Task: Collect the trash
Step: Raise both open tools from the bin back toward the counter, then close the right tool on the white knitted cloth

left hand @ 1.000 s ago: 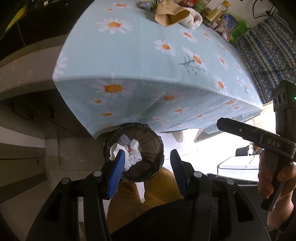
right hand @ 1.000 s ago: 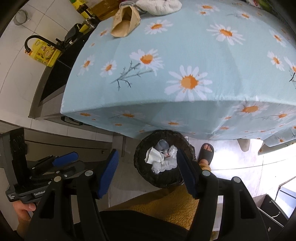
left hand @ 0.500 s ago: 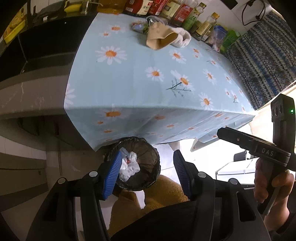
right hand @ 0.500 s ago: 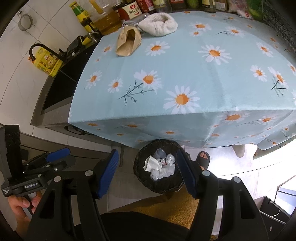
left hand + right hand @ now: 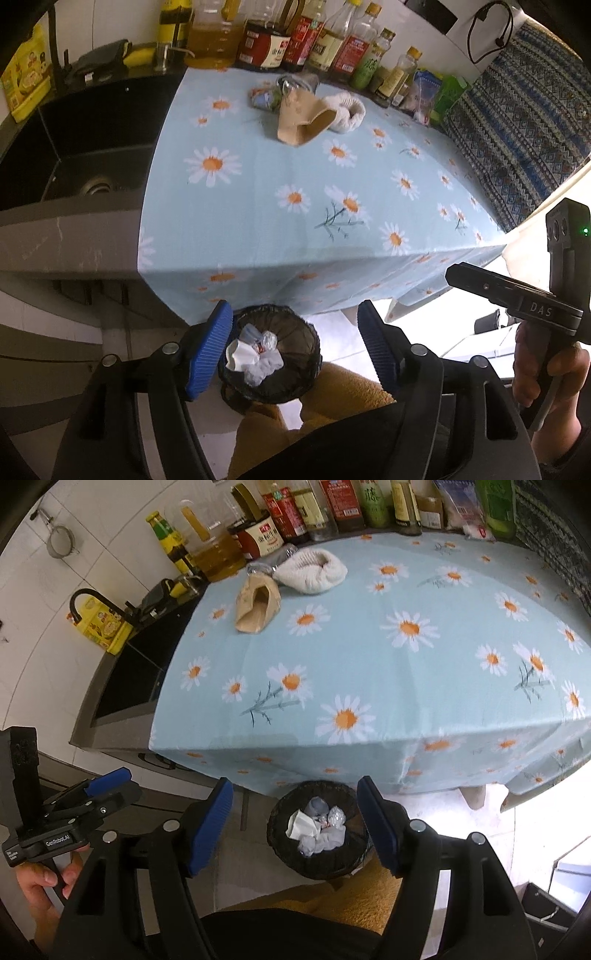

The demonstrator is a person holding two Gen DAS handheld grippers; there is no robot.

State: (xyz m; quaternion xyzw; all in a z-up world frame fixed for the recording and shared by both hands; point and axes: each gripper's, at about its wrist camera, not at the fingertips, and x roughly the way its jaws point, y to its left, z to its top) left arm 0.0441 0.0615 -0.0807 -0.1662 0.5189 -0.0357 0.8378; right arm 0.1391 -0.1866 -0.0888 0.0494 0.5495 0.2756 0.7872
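Note:
A black mesh trash bin (image 5: 271,363) (image 5: 317,830) stands on the floor under the table's front edge, holding crumpled white paper and wrappers (image 5: 255,354) (image 5: 317,827). On the daisy tablecloth's far side lie a tan paper bag (image 5: 301,118) (image 5: 258,603), a white cloth bundle (image 5: 345,110) (image 5: 310,570) and a crushed plastic bottle (image 5: 269,98) (image 5: 266,565). My left gripper (image 5: 295,347) is open and empty above the bin; it also shows in the right wrist view (image 5: 96,794). My right gripper (image 5: 295,825) is open and empty, seen from the side in the left wrist view (image 5: 480,284).
A row of sauce and oil bottles (image 5: 306,40) (image 5: 295,513) lines the table's back edge. A black sink (image 5: 81,155) (image 5: 133,672) lies left of the table. A patterned blue cloth (image 5: 517,122) hangs at the right. The person's yellow-trousered leg (image 5: 332,406) is beside the bin.
Both grippers have risen and pulled back from the bin, bringing the whole tabletop and the bottles into view. Both stay open and empty.

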